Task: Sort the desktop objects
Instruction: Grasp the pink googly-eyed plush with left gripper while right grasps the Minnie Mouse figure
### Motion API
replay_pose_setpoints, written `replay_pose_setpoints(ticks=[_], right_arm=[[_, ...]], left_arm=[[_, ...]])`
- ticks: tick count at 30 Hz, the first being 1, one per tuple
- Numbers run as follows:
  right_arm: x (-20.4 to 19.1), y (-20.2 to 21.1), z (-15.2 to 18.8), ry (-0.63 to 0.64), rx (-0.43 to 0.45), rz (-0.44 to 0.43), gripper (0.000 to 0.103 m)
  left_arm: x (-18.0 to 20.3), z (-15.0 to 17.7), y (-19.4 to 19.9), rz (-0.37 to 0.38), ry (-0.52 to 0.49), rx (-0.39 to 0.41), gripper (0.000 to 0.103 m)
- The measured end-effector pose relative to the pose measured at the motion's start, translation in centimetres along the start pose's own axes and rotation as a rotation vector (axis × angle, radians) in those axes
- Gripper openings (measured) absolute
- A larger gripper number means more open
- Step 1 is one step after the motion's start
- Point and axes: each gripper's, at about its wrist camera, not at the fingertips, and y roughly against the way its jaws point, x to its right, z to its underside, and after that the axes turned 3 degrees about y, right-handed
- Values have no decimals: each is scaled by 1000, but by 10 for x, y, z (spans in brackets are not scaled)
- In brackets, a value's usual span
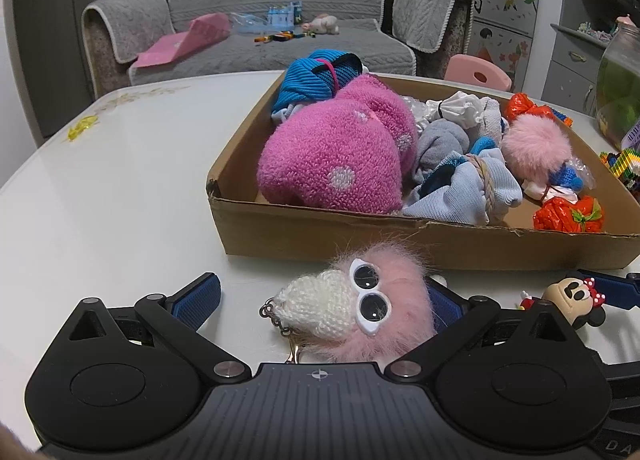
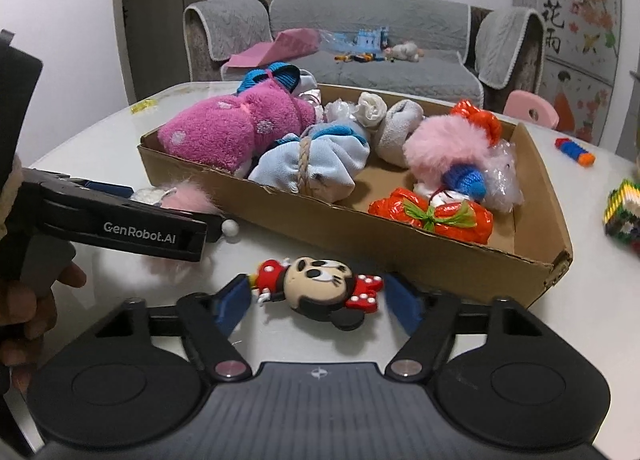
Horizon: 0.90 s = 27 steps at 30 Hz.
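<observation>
Fur of the pink plush keychain (image 1: pixel 360 312) hides the left gripper's (image 1: pixel 320 300) right pad at lower centre; its jaws are spread, nothing clamped. The Minnie figure (image 2: pixel 320 292) lies on the desk (image 2: pixel 580 320) between the right gripper's (image 2: pixel 318 300) released jaws, below the cardboard box (image 2: pixel 400 244).

Magenta white-dotted plush (image 1: pixel 336 156), brown box (image 1: pixel 400 240), pink-and-white fuzzy keychain (image 1: pixel 360 316)

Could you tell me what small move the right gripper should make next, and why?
Probably close. The right gripper is open, its blue pads on either side of the Minnie Mouse figure, which lies flat on the table just in front of the cardboard box.
</observation>
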Motion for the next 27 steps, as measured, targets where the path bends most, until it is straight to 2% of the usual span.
replay_pose_setpoints(ticks=[11,19,27], right_arm=[[-1,9,4,-8,30,-7,63],[0,20,10,-6,69,-19,63],[6,23,11,-5,79,-17,63]], left_arm=[[0,3,4,12,-9,4,101],[-3,13,18,42,-29,32,86],[-4,17,23,68,-48,55,63]])
